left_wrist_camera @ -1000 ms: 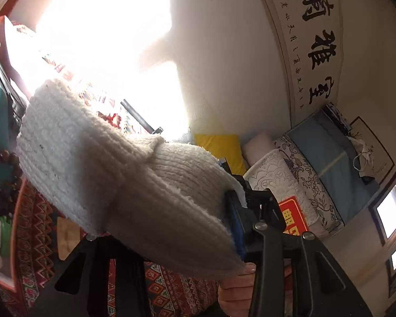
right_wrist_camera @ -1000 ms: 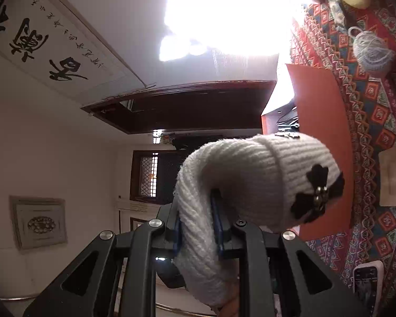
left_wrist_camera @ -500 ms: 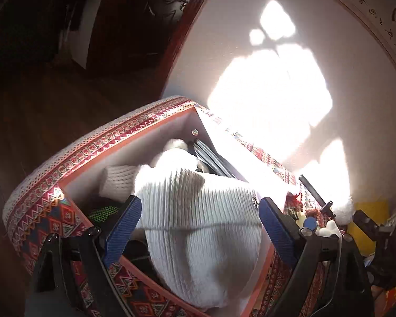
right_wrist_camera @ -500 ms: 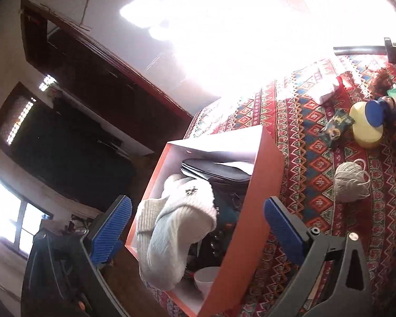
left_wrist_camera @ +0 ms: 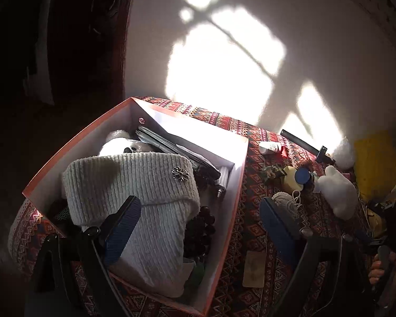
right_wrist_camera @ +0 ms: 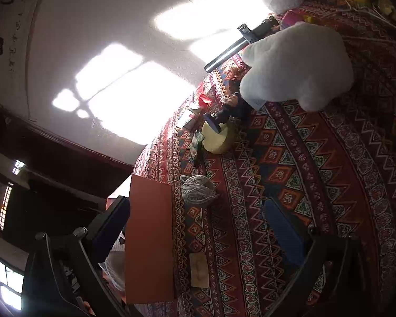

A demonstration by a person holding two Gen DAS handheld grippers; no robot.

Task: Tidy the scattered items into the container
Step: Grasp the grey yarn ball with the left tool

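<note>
The white knit hat [left_wrist_camera: 134, 198] is lying inside the orange box [left_wrist_camera: 232, 200] at the surface's left edge, on top of other items. The left hand-held gripper [left_wrist_camera: 200, 227] is hovering over it, jaws apart and empty. The right hand-held gripper [right_wrist_camera: 198, 227] is also gaping wide, over the patterned cloth [right_wrist_camera: 316, 158] near a ball of yarn [right_wrist_camera: 198, 190].

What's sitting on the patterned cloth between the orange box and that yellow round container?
A ball of pale yarn lies between the orange box and the yellow container, on the patterned cloth. The right wrist view shows it best.
</note>
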